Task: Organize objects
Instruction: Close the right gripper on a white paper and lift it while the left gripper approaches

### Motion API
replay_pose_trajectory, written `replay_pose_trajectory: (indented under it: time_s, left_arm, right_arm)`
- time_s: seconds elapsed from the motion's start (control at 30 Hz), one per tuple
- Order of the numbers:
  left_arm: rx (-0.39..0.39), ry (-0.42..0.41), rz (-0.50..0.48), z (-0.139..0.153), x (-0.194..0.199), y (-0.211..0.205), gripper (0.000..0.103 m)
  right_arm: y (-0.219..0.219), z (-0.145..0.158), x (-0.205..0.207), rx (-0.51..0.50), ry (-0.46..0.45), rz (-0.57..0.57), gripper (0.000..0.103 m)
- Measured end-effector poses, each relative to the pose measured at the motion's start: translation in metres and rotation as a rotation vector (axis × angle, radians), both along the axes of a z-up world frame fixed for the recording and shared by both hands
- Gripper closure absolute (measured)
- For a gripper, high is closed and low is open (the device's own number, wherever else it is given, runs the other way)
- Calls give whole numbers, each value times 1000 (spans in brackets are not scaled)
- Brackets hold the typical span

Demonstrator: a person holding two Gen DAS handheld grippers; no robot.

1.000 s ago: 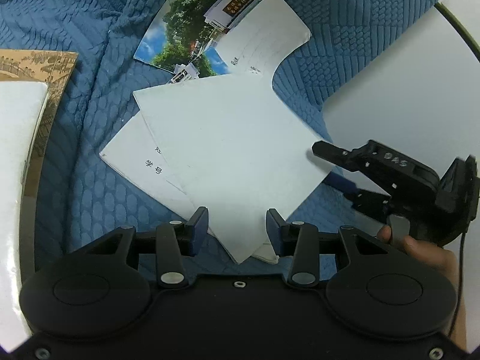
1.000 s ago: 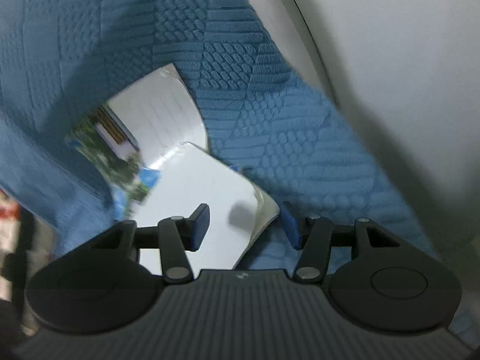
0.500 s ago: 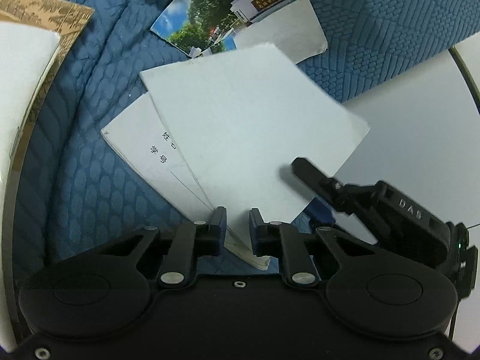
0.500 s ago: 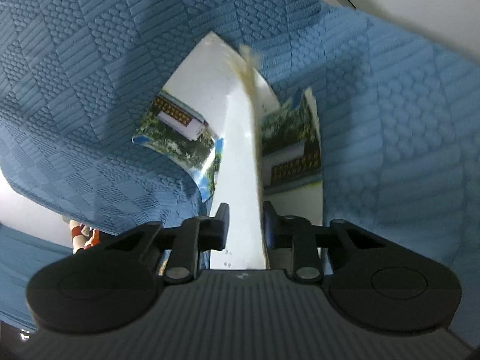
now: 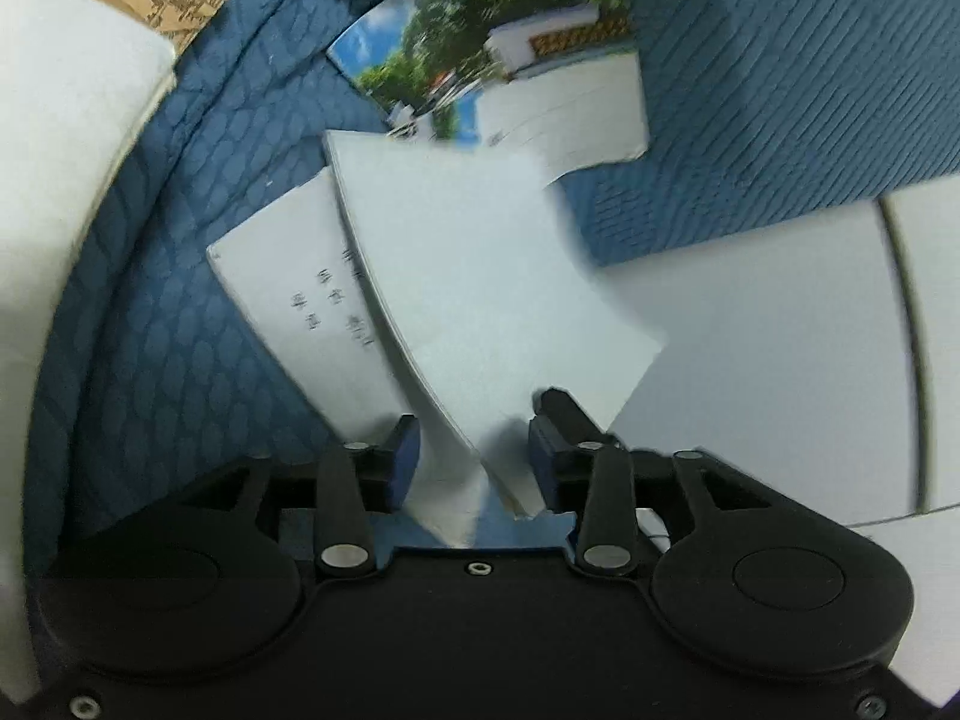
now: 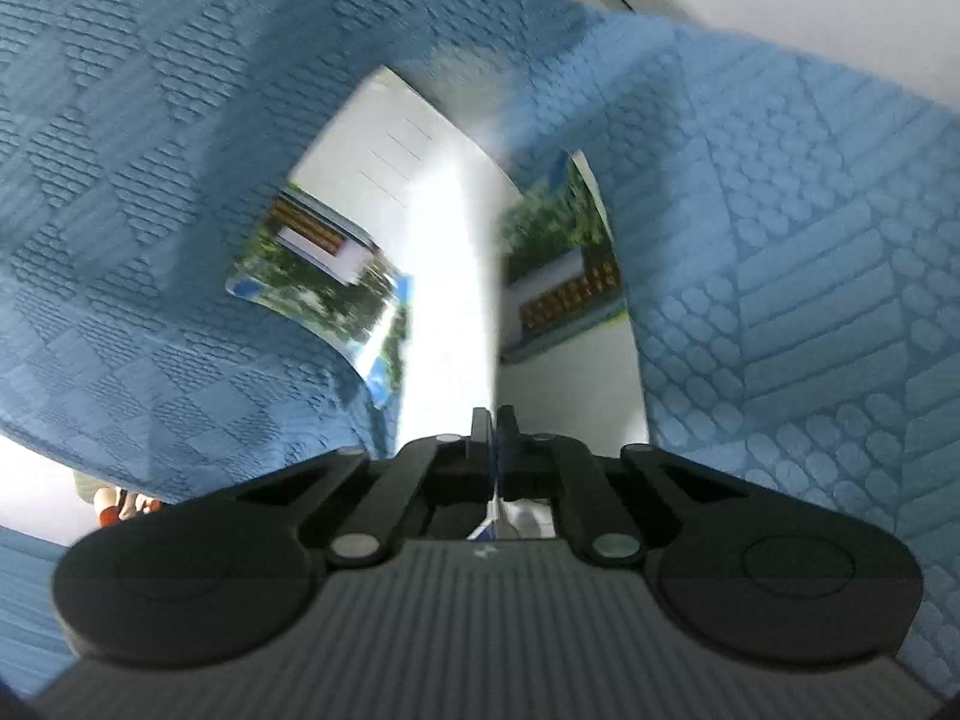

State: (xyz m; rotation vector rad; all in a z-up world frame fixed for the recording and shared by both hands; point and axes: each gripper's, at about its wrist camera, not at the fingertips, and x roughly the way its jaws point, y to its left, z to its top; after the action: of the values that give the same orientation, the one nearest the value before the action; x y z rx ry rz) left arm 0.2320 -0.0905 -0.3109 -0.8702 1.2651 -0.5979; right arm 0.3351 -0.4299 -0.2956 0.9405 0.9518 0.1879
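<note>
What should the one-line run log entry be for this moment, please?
right gripper: shut on top booklet | left gripper: open, just opening, booklet corner between | photo booklet: flat on blue cloth

My fingers [image 5: 403, 450] wear blue pads; white booklets [image 5: 480, 300] lie on blue quilted cloth [image 5: 180, 360], one cover [image 5: 510, 54] photo-printed green.

We see the left tongs [image 5: 474, 456] and right tongs [image 6: 493, 427]: matte black, blue-padded fingers, silver pivot screws, round bosses, ribbed grey housing.
</note>
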Motion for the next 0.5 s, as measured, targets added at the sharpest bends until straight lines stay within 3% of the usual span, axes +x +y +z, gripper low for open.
replay_pose_trajectory:
  time_s: [0.07,0.17,0.33,0.5]
  left_arm:
    - [-39,14,16,5,2,8,47]
    - [-112,42,34,8,2,17,33]
    - [-270,141,88,0,-6,26,31]
    - [-323,192,132,-7,-18,31,32]
  right_arm:
    - [-1,12,-3,-5,-16,-7,99]
    - [-2,29,-7,-16,-46,-3,99]
    - [0,54,-19,6,-63,4,99]
    - [4,73,-33,44,-73,7,99]
